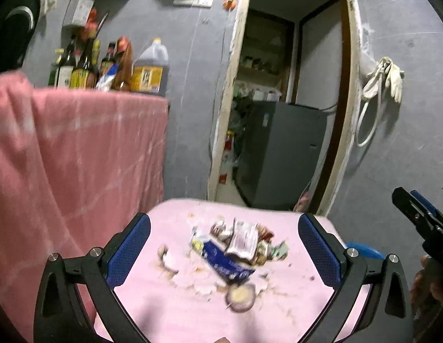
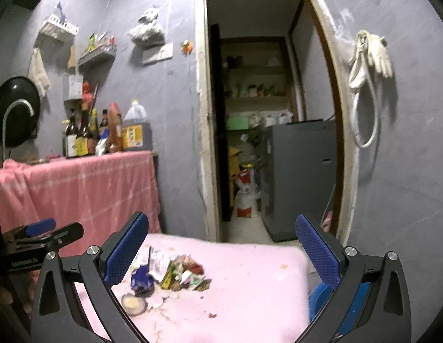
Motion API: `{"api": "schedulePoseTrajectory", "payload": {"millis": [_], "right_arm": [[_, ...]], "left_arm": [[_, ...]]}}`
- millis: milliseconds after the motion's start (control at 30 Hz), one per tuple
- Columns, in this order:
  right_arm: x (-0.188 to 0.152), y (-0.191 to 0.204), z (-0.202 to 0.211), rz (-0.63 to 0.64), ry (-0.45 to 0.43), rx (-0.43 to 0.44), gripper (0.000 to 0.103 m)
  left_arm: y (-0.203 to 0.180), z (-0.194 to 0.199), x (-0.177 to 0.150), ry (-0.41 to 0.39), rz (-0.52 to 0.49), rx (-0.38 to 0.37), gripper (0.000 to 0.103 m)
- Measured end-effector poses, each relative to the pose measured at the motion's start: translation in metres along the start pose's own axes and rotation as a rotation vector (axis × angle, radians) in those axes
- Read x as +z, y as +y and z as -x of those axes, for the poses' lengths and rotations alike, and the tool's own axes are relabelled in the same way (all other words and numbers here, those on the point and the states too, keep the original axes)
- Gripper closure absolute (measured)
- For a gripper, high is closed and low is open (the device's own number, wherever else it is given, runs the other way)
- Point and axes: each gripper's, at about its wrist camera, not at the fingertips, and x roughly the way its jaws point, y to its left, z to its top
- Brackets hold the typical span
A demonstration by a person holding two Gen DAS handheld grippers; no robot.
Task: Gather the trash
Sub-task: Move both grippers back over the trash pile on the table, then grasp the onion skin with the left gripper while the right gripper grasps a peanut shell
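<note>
A small table covered in a pale pink cloth (image 1: 170, 314) holds a pile of trash (image 1: 238, 245) — wrappers, a blue packet, peel scraps and an onion half (image 1: 241, 295) — near the middle, toward its far edge. The left gripper (image 1: 224, 245) hangs above the near edge, its blue-padded fingers spread wide and empty, framing the pile. The right gripper (image 2: 221, 245) hovers likewise, fingers wide apart — the pile sits toward its left finger. Beyond the table stands an open doorway (image 2: 267, 114).
</note>
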Motion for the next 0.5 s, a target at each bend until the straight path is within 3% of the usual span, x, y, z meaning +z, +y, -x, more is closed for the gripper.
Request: {"api": "schedulePoseTrajectory", "payload": {"millis": [500], "right_arm": [[-0.057, -0.003, -0.057, -0.012, 0.272, 0.052, 0.0]], "left_arm": [[0.003, -0.049, -0.062, 0.273, -0.015, -0.025, 0.002]]}}
